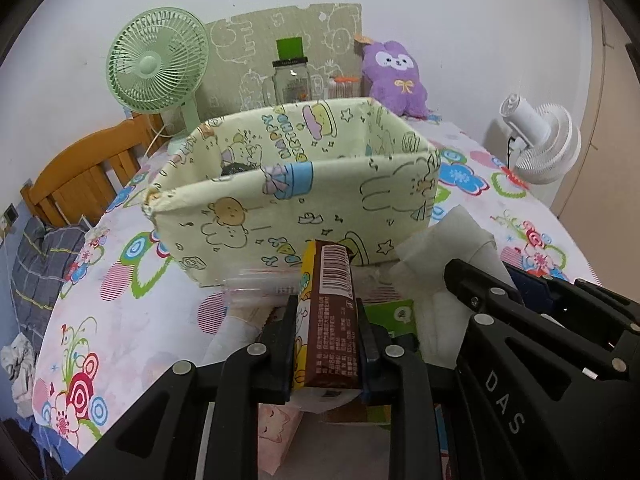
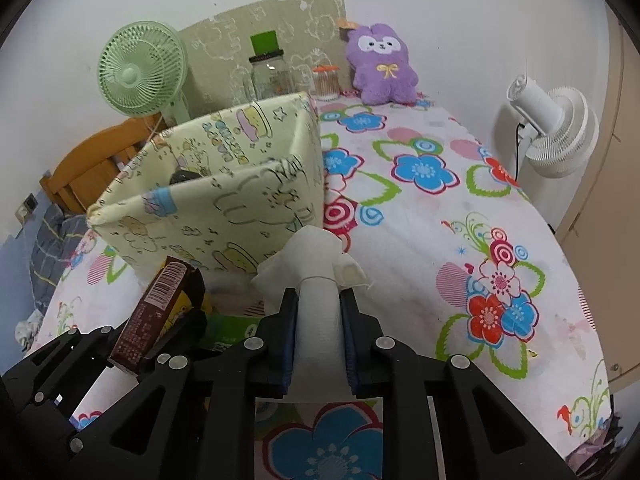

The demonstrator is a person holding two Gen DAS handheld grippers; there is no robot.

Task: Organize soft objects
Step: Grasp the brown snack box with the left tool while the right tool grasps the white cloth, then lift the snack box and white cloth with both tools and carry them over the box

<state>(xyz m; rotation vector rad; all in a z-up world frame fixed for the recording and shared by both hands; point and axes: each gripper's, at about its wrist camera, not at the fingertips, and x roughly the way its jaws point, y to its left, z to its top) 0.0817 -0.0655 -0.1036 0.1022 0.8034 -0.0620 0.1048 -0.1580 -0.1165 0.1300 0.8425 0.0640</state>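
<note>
Floral tablecloth point(image 2: 460, 240) covers the work surface, which runs to a white wall at the far edge.

Left gripper point(image 1: 326, 344): fingers clamped on a brown-and-yellow snack packet point(image 1: 328, 312), held upright with its barcode end toward the bin. Right gripper point(image 2: 319, 336): fingers clamped on a rolled white cloth point(image 2: 318, 280), its loose end flaring beyond the fingertips. Both items hang just in front of the near wall of the fabric storage bin point(image 1: 296, 208), which sits at centre-left of the table and is open at the top.

Inside the bin, one dark object point(image 1: 236, 169) is partly visible behind the near wall; its identity cannot be determined. Below the left gripper, further packets and a green box point(image 1: 390, 314) lie on the table, not yet stowed.

A purple plush toy point(image 1: 396, 76) leans against the far wall, outside the bin, near a glass jar point(image 1: 290, 82) and a green fan point(image 1: 156, 60).

Assessment: task is at an early-to-middle stage. Two items are in hand awaiting deposit; several remain on the table.
</note>
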